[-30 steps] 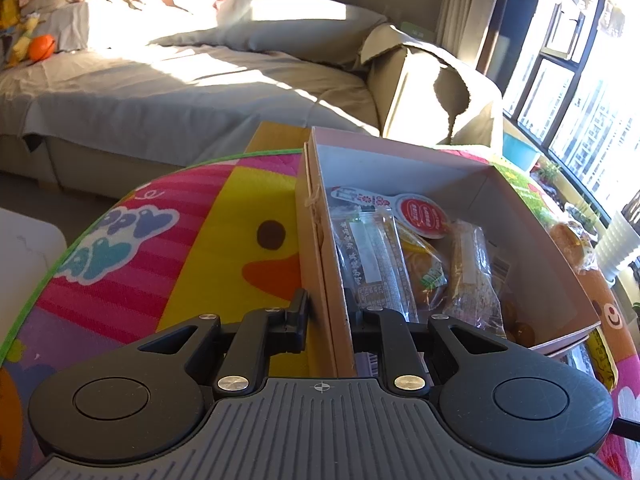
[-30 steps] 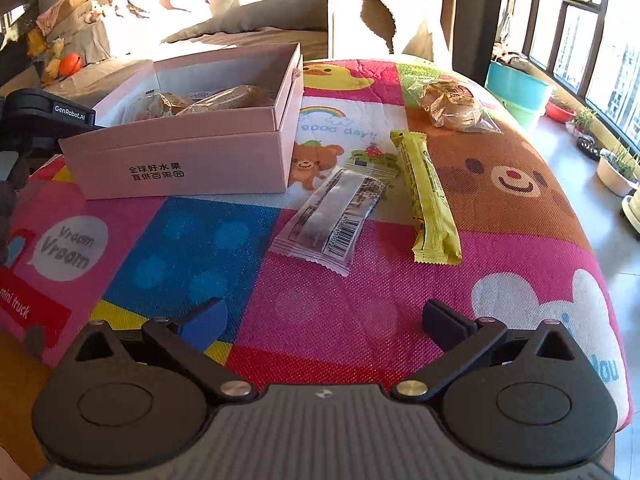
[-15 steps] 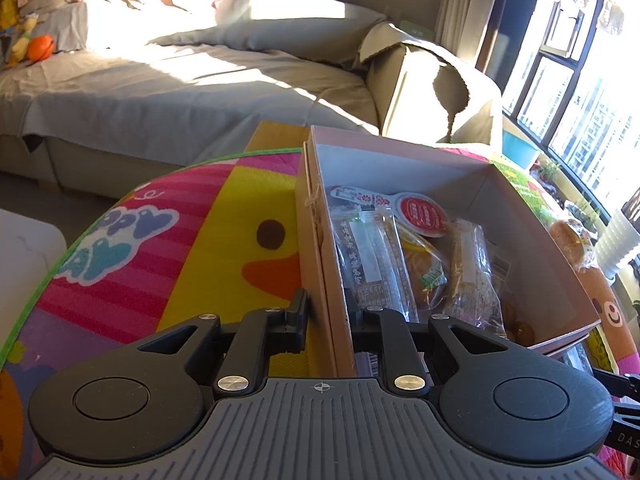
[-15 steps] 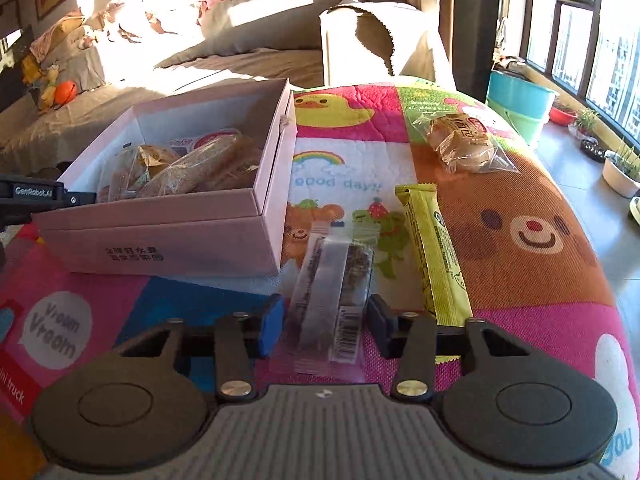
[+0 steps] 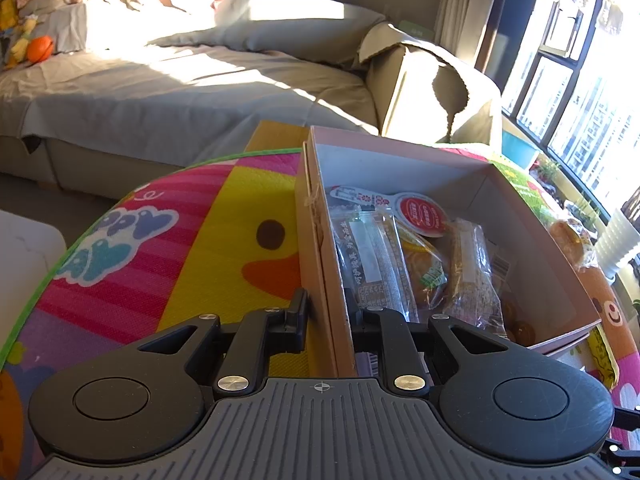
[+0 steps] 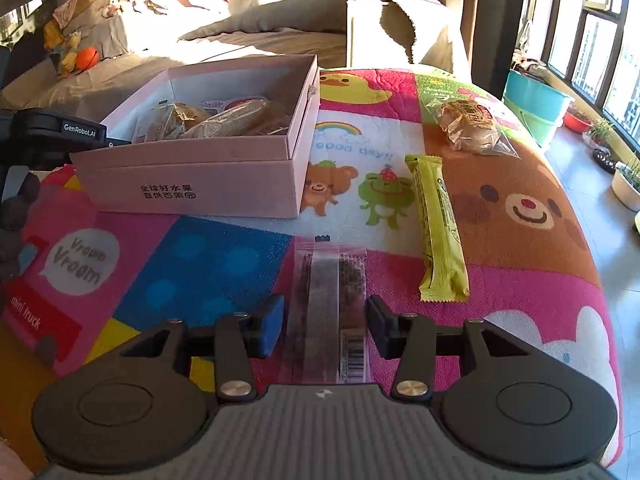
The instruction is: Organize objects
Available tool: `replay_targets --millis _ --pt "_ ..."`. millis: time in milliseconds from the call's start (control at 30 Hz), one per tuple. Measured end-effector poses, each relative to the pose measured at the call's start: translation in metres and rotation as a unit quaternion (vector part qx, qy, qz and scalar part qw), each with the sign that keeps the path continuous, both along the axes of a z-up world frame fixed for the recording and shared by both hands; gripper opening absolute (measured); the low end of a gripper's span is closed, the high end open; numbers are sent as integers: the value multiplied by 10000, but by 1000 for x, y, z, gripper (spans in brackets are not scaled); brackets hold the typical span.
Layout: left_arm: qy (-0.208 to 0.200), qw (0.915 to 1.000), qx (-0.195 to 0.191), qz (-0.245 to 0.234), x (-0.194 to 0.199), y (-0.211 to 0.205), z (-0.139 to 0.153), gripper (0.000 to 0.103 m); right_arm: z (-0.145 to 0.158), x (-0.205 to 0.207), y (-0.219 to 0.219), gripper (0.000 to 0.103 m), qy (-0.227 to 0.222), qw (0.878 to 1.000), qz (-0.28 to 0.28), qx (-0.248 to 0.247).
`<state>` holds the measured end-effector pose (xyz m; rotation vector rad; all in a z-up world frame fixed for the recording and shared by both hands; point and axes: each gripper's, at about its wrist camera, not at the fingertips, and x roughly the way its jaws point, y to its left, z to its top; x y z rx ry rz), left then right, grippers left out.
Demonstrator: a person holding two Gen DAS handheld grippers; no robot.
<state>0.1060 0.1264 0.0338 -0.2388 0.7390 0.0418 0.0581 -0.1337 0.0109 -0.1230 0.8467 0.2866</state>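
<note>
A pink cardboard box (image 5: 400,152) stands open on the cartoon play mat (image 5: 180,256) with several wrapped snacks (image 5: 376,264) inside. My left gripper (image 5: 328,308) is shut on the box's near side wall, one finger outside and one inside. In the right wrist view the same box (image 6: 192,184) sits at the left. My right gripper (image 6: 324,320) has a clear-wrapped dark snack bar (image 6: 324,280) between its pads, which press on its long edges while the jaws are opening slightly. A yellow-green bar (image 6: 440,232) and a bagged bun (image 6: 468,128) lie on the mat to the right.
A grey covered sofa (image 5: 160,80) runs behind the mat. A teal bucket (image 6: 532,100) and potted plants (image 6: 628,184) stand on the floor by the windows at the right. A white stool (image 5: 24,248) is at the far left. The mat's right edge drops off.
The right gripper went from wide open above the mat to closed around the clear-wrapped bar, which turned straight between the fingers. The left gripper and box stayed put.
</note>
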Motion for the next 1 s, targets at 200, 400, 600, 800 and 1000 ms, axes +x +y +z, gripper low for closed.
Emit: replay_targets --millis 200,400,600,800,1000 --pt "11 10000 70 58 2 -3 2 18 5 -3 -2 40 117 9998 172 -80" --pt "81 9999 137 31 3 -4 6 18 25 -9 -19 39 93 9999 -19 -39" --pt "65 9999 156 37 3 -5 7 17 102 -4 -22 39 -927 9949 -5 390" --pt "49 9999 163 30 2 -5 6 17 174 9 6 39 -2064 9729 451 939" --pt "30 9998 177 -5 1 -5 5 17 167 54 56 39 -1736 9757 830 1046"
